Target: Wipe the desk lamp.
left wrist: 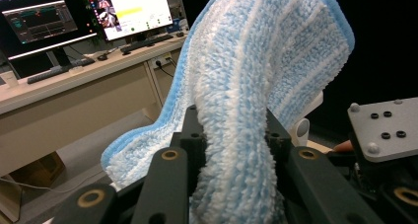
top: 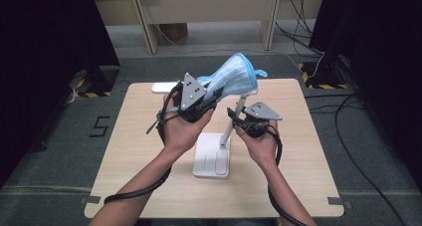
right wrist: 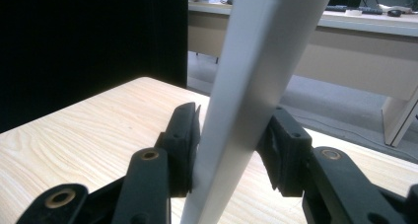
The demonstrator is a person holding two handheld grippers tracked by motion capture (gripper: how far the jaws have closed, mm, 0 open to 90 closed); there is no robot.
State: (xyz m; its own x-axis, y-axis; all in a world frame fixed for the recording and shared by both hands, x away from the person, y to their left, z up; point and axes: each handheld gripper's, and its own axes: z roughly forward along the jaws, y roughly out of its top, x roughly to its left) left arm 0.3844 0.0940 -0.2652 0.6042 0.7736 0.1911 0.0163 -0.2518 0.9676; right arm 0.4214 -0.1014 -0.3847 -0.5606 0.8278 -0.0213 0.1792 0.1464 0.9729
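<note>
From the high view, I have my left gripper (top: 211,97) clamped on the one blue-and-white mop pad (top: 235,76), half draped over the head of the single white mop stand (top: 213,159) at the table's middle; seating it remains. In the left gripper view, the pad (left wrist: 256,86) fills my jaws. In the right gripper view, my right gripper (right wrist: 231,150) pinches the white pole (right wrist: 251,91).

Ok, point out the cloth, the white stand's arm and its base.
cloth (left wrist: 256,71), left gripper view, fluffy striped middle
arm (right wrist: 251,100), right gripper view, shaft between the jaws
base (top: 212,159), high view, flat top
</note>
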